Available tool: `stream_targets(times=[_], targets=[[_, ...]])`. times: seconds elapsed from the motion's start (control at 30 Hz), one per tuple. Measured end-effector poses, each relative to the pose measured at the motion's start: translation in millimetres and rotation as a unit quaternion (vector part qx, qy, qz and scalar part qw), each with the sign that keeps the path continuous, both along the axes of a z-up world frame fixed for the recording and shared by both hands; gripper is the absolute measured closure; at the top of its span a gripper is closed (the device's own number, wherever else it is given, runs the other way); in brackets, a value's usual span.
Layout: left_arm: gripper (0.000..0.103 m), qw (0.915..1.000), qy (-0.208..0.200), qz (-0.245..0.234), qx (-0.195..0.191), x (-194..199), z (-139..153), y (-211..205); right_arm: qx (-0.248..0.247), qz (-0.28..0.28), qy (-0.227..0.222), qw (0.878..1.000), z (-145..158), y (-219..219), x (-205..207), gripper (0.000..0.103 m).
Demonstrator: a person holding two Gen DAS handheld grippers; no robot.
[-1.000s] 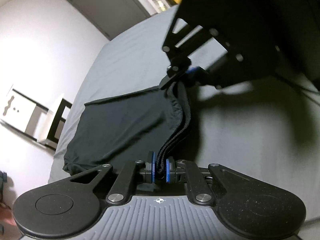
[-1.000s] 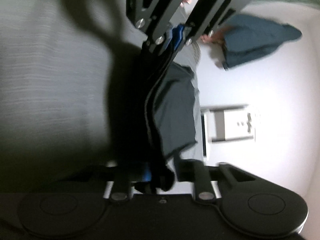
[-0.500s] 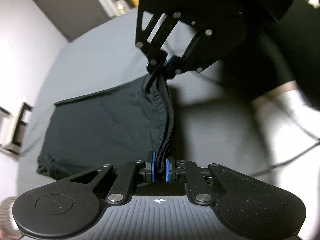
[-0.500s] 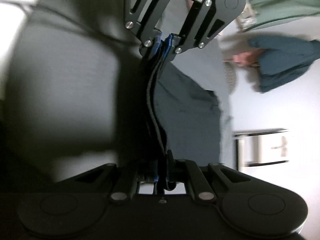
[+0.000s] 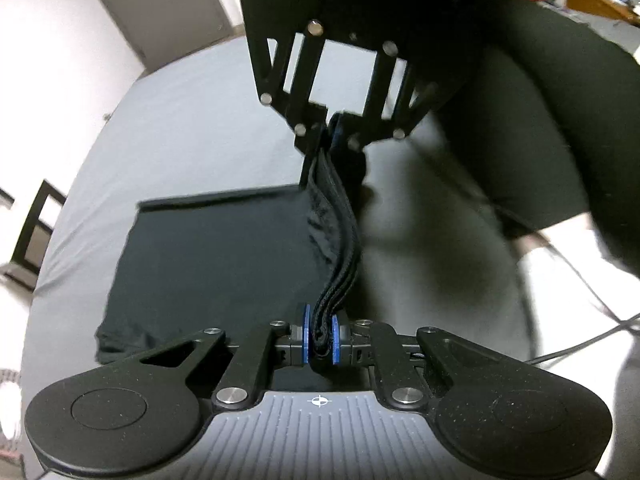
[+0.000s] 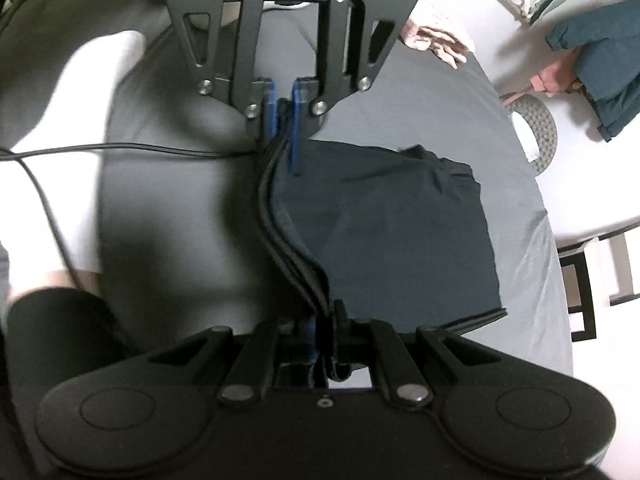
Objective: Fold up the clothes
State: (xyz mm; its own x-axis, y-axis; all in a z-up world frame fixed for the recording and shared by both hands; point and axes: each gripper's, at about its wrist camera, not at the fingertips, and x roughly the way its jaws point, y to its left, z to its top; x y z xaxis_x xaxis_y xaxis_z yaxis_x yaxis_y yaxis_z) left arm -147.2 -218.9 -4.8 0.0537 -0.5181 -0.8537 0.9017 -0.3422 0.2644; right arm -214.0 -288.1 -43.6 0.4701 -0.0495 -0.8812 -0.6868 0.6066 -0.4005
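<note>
The left gripper (image 5: 320, 338) pinched the thick waistband of the dark, soft cloth garment (image 5: 208, 264). The right gripper (image 6: 325, 332) clamped the same band; the rest draped beyond the fingertips onto the grey bedsheet (image 5: 192, 128).

We look steeply down from each wrist, close over the bed (image 5: 192, 128); the views face one another, each framing the opposite tool, sharing the dark garment (image 5: 208, 256) stretched between.

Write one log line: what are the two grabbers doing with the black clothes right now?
left gripper: shut on waistband | right gripper: shut on waistband | black garment: hangs onto grey bed
</note>
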Motion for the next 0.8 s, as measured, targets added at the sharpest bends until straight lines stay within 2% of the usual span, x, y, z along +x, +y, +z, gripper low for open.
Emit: stream_targets(times=[0.2, 0.33, 0.43, 0.47, 0.5, 0.53, 0.57, 0.6, 0.63, 0.7, 0.77, 0.8], targets=[[0.093, 0.9974, 0.024, 0.065, 0.019, 49.3, -14.7, -24.5, 0.078, -0.008, 0.072, 0.994, 2.3, -37.5, 59.6, 0.095], [0.093, 0.9953, 0.025, 0.092, 0.018, 73.0, -25.7, -36.1, 0.117, -0.022, 0.107, 0.987, -6.7, -55.7, 83.9, 0.095], [0.092, 0.9947, 0.013, 0.096, 0.033, 80.8, -34.7, -45.8, 0.141, -0.038, 0.126, 0.981, -16.0, -68.6, 100.1, 0.095], [0.088, 0.9944, 0.007, 0.099, 0.037, 81.9, -37.4, -48.6, 0.149, -0.044, 0.132, 0.979, -18.9, -73.1, 105.4, 0.095], [0.074, 0.9938, -0.001, 0.104, 0.038, 82.2, -39.8, -50.9, 0.156, -0.050, 0.134, 0.977, -20.3, -76.5, 107.9, 0.095], [0.056, 0.9934, -0.010, 0.108, 0.035, 82.3, -41.7, -51.8, 0.163, -0.056, 0.136, 0.976, -21.6, -79.8, 110.3, 0.094], [0.046, 0.9932, -0.020, 0.112, 0.027, 82.0, -43.2, -51.4, 0.169, -0.062, 0.137, 0.974, -23.3, -83.2, 112.3, 0.094], [0.024, 0.9927, -0.031, 0.115, 0.019, 81.8, -44.6, -51.0, 0.172, -0.069, 0.135, 0.973, -25.7, -86.7, 113.8, 0.092], [0.010, 0.9923, -0.041, 0.116, 0.007, 81.6, -44.1, -48.9, 0.176, -0.075, 0.134, 0.972, -27.9, -90.0, 114.9, 0.091], [0.007, 0.9912, -0.059, 0.118, -0.017, 81.4, -40.6, -42.8, 0.186, -0.083, 0.133, 0.970, -31.4, -95.5, 114.7, 0.091], [0.007, 0.9898, -0.068, 0.124, -0.020, 82.5, -39.8, -39.3, 0.201, -0.093, 0.126, 0.967, -31.2, -101.5, 110.5, 0.086], [0.007, 0.9888, -0.071, 0.130, -0.019, 82.9, -40.1, -37.4, 0.208, -0.100, 0.120, 0.966, -31.0, -104.9, 108.6, 0.076]])
